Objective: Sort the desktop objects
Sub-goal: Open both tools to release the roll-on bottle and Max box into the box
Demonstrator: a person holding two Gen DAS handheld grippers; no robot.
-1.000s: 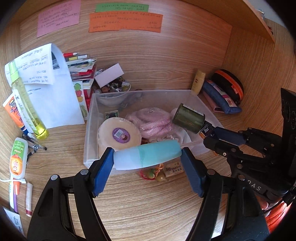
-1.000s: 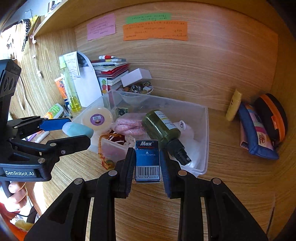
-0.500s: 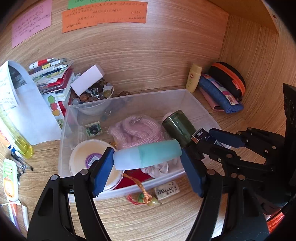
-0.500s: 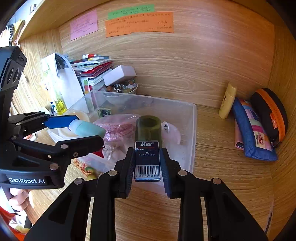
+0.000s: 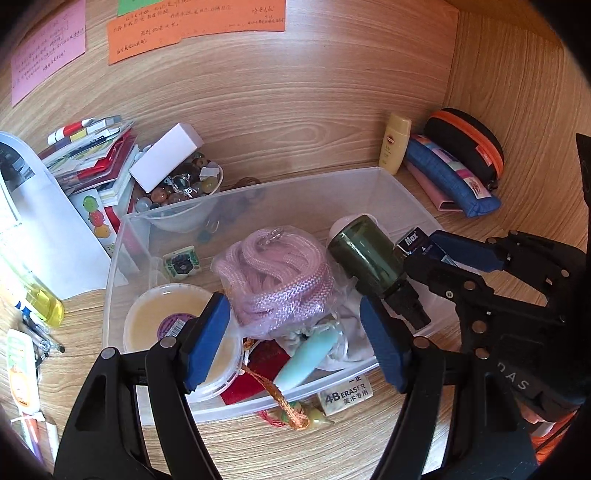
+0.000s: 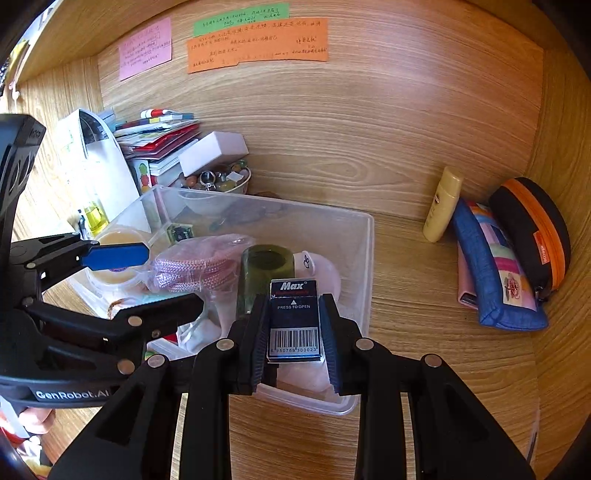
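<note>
Left gripper fingers held apart, empty; teal tube seen below them in clear bin; right gripper fingers clamped on Max box

We see a clear plastic bin on a desk of pale wood grain, before a back panel of the same grain. In the bin lie a pink braided cord, a dark green bottle with a black cap, a mint-green tube, a cream round tub with a purple label, and a red pouch. The dark blue Max box bears a white barcode. Both grippers are black with blue pads. At the right stand a yellow bottle, a blue case with pastel patchwork, and a black case trimmed in orange. Pink, green and orange notes hang above.
</note>
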